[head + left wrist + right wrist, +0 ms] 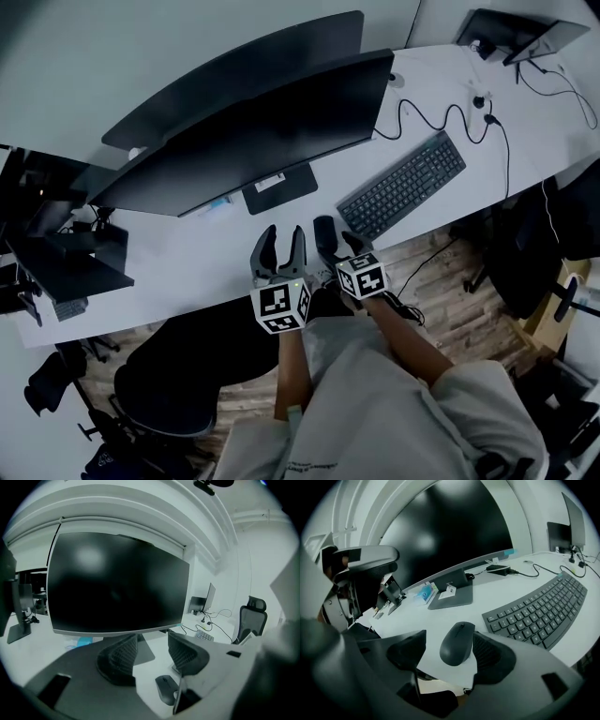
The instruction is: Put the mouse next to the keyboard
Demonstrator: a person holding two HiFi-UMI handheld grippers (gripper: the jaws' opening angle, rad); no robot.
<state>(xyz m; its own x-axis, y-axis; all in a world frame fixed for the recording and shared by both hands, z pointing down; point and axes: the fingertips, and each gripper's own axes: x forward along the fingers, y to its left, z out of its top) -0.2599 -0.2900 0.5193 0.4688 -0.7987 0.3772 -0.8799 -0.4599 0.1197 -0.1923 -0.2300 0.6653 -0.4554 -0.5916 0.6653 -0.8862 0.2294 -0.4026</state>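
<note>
Beside the keyboard (pixel 539 611), a dark, smooth, rounded mouse (pixel 457 643).

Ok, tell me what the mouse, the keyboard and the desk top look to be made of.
Mouse: probably matte dark plastic; smooth shell, dull sheen. Keyboard: likely matte black plastic; moulded keys, no glare. Desk top: smooth white surface, perhaps laminate; even colour, no grain.
</note>
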